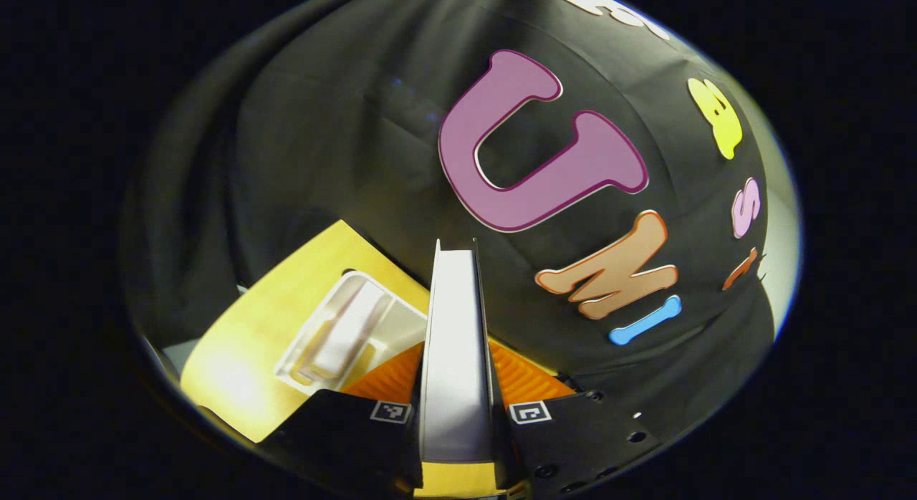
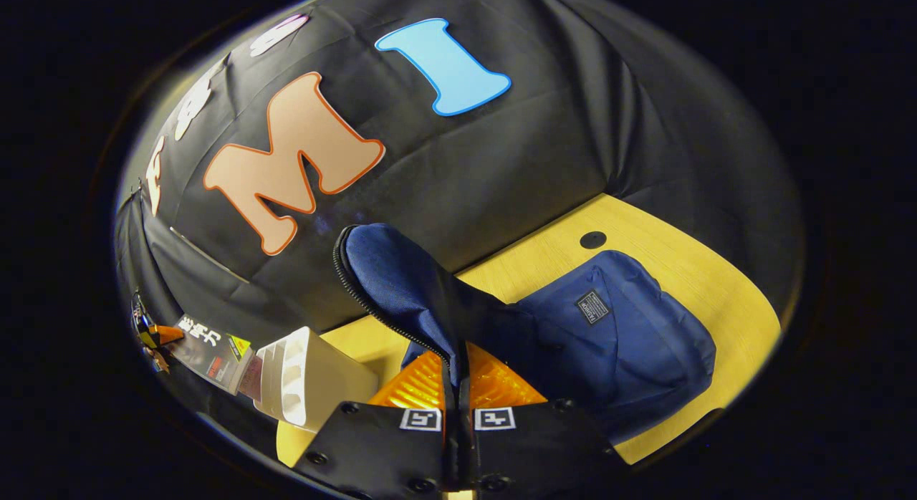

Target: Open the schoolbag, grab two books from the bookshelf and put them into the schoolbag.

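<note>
In the left gripper view, my left gripper is shut on a book, held edge-on so its white page block faces me, above the wooden table. The white bookshelf lies just left of it on the table. In the right gripper view, my right gripper is shut on the zipper-edged flap of the blue schoolbag and holds it lifted. The bag's body rests on the table to the right. At the far left, the other gripper carries the dark-covered book beside the bookshelf.
The wooden table runs up to the black cloth wall behind it. A small round black cap sits in the tabletop behind the bag. Bare tabletop shows to the right of the bag.
</note>
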Motion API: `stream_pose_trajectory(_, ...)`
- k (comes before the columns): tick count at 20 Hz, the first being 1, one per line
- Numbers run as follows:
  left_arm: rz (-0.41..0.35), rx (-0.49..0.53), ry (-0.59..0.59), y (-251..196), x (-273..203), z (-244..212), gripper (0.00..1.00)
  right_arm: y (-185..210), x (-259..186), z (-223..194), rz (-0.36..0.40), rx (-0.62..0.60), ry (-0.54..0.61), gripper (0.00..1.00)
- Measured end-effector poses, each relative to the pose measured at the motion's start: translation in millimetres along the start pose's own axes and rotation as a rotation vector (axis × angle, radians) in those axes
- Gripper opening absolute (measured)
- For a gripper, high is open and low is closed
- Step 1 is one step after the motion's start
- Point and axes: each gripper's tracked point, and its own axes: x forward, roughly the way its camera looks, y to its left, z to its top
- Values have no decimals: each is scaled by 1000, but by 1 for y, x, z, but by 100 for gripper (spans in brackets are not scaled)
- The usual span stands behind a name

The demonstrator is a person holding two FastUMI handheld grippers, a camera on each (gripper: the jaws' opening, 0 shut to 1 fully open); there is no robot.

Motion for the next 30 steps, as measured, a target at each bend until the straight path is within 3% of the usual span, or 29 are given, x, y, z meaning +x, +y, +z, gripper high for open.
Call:
stream_pose_trajectory(4,-123,-121,39,-45,28,-36,35,1,-1,1,8,-5,0,2)
stream_pose_trajectory(8,-137,-95,73,-69,55,-75,35,1,-2,4,11,15,-12,4)
stream_pose_trajectory(12,-193,-138,123,-107,91,-118,35,1,-3,6,15,29,-12,3)
stream_pose_trajectory(18,-171,-113,225,-135,140,-178,35,2,-7,16,29,30,-33,3)
stream_pose_trajectory(30,-118,-81,338,-144,222,-285,36,-1,-20,35,69,117,-71,3)
